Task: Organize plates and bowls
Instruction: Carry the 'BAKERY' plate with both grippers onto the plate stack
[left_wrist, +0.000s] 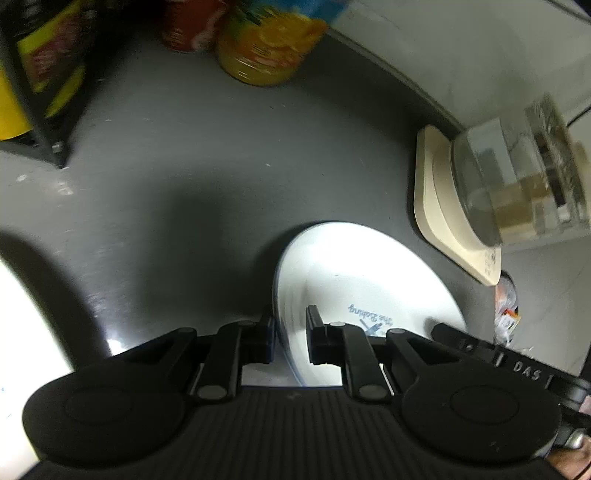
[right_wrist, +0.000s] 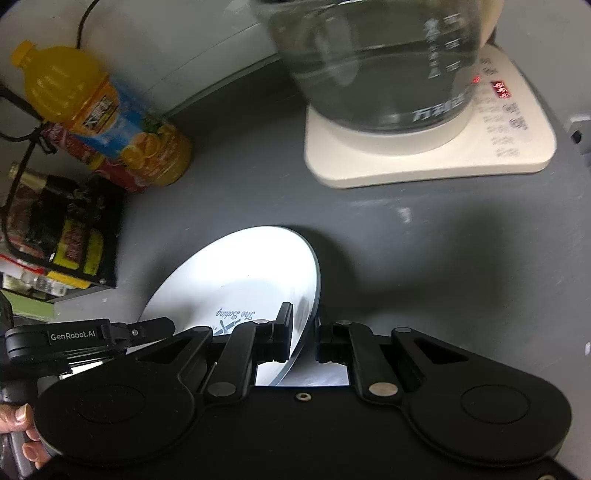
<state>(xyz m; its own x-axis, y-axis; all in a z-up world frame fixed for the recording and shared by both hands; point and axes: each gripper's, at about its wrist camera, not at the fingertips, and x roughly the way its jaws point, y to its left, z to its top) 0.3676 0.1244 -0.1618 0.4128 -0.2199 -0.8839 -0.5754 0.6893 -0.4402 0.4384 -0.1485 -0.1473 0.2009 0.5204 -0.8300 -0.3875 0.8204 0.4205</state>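
Note:
A white plate (left_wrist: 354, 273) with blue script printed on it is held between both grippers above the dark grey counter (left_wrist: 177, 155). My left gripper (left_wrist: 290, 334) is shut on the plate's left rim. My right gripper (right_wrist: 303, 338) is shut on the opposite rim of the same plate (right_wrist: 243, 269). The plate is tilted. The left gripper's body shows at the lower left of the right wrist view (right_wrist: 92, 338), and the right gripper's body at the lower right of the left wrist view (left_wrist: 509, 360).
A glass kettle (right_wrist: 376, 59) stands on a cream base (right_wrist: 436, 158) at the back right. An orange juice bottle (right_wrist: 107, 114) and a red can (left_wrist: 188, 26) stand at the back left beside a black rack (right_wrist: 62, 232). A white wall lies behind.

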